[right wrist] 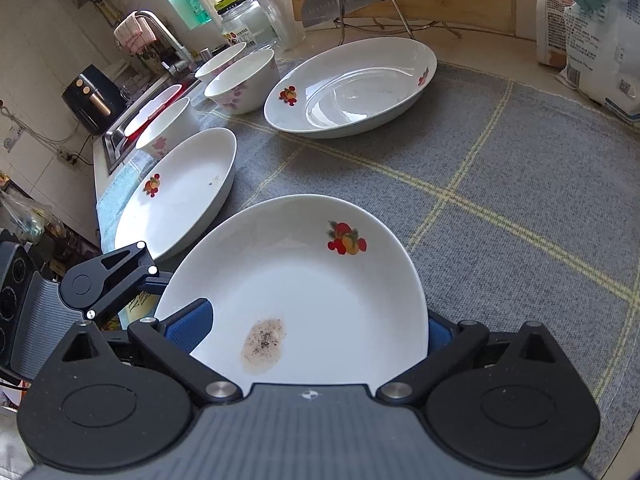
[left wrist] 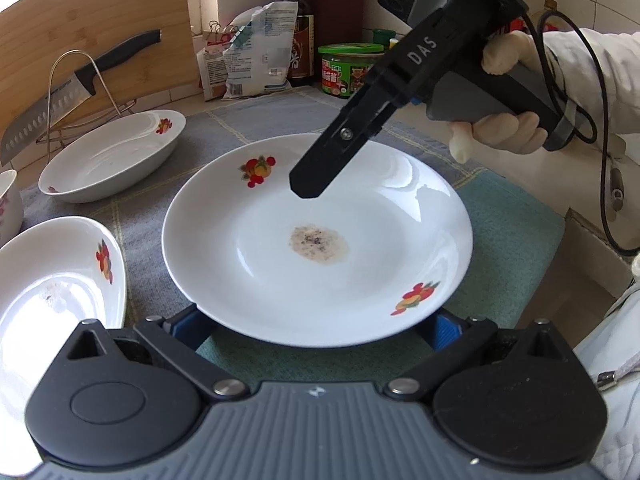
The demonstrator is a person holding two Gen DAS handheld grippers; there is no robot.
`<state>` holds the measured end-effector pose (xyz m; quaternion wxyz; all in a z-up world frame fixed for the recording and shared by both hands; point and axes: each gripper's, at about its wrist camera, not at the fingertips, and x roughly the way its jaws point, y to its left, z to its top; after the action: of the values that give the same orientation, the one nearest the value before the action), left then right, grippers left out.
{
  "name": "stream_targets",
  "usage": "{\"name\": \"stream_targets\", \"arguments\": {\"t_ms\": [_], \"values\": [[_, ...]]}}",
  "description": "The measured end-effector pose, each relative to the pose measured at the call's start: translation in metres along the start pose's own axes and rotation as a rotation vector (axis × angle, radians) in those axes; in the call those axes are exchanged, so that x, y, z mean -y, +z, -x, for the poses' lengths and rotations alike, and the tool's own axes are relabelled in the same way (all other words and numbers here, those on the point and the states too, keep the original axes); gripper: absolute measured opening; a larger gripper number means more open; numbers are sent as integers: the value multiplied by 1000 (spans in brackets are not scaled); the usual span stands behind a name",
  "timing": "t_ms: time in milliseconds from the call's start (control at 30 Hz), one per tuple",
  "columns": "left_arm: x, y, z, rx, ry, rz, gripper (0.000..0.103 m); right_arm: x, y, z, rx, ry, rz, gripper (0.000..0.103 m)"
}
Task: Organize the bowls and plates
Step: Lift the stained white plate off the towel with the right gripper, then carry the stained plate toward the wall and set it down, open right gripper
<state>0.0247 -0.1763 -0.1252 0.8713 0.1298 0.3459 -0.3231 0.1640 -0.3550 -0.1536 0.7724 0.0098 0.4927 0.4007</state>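
A white plate (left wrist: 320, 248) with fruit prints and a brown stain at its centre sits in the middle, and it also shows in the right wrist view (right wrist: 304, 280). My left gripper (left wrist: 316, 324) is open, its blue pads at either side of the plate's near rim. My right gripper (left wrist: 306, 184) comes in from the upper right and its upper finger lies over the plate's far side; in its own view (right wrist: 316, 332) one pad is on top of the plate and one under its rim. Whether it clamps the plate is unclear.
Two more fruit-print plates (right wrist: 180, 192) (right wrist: 352, 84) lie on the grey checked mat (right wrist: 500, 200). Three flowered bowls (right wrist: 244, 80) stand by the sink (right wrist: 120, 136). A knife (left wrist: 60, 92) on a wire stand, a cutting board, bags, a jar (left wrist: 348, 68) and bottles line the back.
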Motion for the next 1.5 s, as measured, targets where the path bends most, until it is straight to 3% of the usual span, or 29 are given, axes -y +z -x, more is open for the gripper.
{"name": "stream_targets", "arguments": {"t_ms": [733, 1067, 1500], "values": [[4, 12, -1, -32, 11, -11, 101, 7, 3, 10, 16, 23, -15, 103], [4, 34, -14, -7, -2, -51, 101, 24, 8, 32, 69, -30, -13, 103], [0, 71, -66, 8, -72, -109, 101, 67, 12, 58, 133, -134, -52, 103]]}}
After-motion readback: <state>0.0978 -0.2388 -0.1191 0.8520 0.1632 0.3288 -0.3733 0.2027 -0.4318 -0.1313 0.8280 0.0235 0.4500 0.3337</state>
